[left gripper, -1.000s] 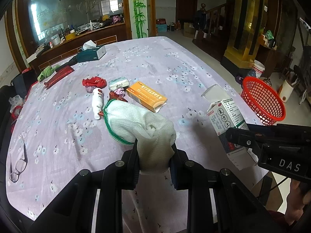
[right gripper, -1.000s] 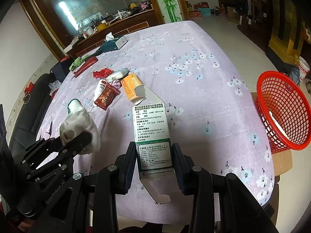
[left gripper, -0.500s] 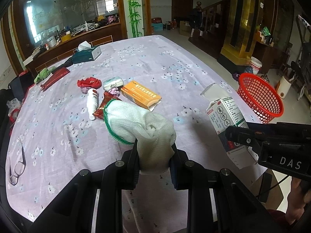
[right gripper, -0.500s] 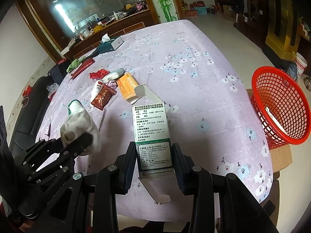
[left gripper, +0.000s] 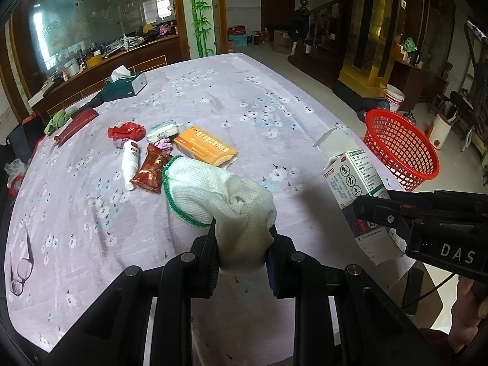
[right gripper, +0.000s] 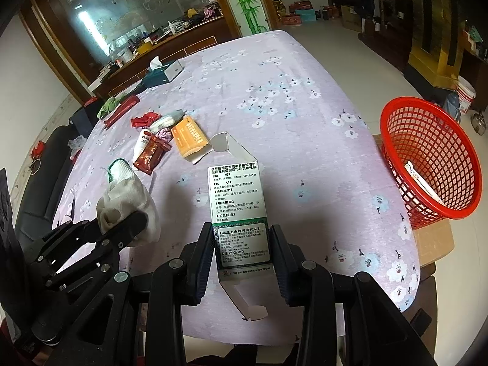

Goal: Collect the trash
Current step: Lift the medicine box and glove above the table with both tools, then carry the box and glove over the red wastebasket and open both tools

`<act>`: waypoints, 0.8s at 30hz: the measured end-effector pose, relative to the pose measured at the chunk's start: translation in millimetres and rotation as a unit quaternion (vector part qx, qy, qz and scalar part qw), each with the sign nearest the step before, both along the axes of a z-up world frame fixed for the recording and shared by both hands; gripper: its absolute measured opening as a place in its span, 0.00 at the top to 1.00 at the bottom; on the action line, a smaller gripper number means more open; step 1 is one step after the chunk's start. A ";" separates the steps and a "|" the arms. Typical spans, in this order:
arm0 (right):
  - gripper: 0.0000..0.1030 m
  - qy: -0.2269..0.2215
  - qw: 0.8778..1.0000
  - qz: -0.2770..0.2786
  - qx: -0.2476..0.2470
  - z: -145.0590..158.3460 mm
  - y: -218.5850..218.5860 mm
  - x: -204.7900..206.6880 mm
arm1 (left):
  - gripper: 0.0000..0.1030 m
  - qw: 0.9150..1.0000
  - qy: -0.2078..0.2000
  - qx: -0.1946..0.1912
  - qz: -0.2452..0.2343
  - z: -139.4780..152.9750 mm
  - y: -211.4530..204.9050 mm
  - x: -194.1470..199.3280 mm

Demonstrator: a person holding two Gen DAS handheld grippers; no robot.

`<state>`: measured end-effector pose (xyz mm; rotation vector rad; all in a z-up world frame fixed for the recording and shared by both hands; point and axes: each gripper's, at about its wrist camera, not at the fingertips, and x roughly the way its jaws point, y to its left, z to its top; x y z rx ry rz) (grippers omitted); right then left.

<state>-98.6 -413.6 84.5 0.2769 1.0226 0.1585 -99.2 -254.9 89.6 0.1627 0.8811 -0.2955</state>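
Above table edge | left tongs (left gripper: 242,241) pinch white glove (left gripper: 219,195) | right tongs (right gripper: 241,251) pinch open-flapped medicine box (right gripper: 236,201)

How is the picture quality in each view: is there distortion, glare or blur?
Left wrist view: strong fisheye bending with dark corners; the glove is sharp, and the glass wall behind shows hazy reflections. Right wrist view: the same curving at the table edge; print on the box is readable, and a bright glare spot sits on the glass.
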 end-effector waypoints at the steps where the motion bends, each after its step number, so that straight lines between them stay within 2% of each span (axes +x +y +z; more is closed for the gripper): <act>1: 0.62 0.000 1.000 -0.001 0.000 0.1 -1.2 -0.3 | 0.77 1.000 0.000 0.000 -0.001 -0.2 -0.9 0.5; 17: 0.62 -0.006 0.999 -0.051 0.012 6.3 -42.5 -2.2 | 0.77 0.999 -0.001 -0.004 -0.046 2.5 -34.9 7.5; 24: 0.61 -0.017 0.992 -0.120 0.029 16.2 -99.4 -4.9 | 0.77 0.992 -0.007 -0.022 -0.127 19.7 -80.9 14.1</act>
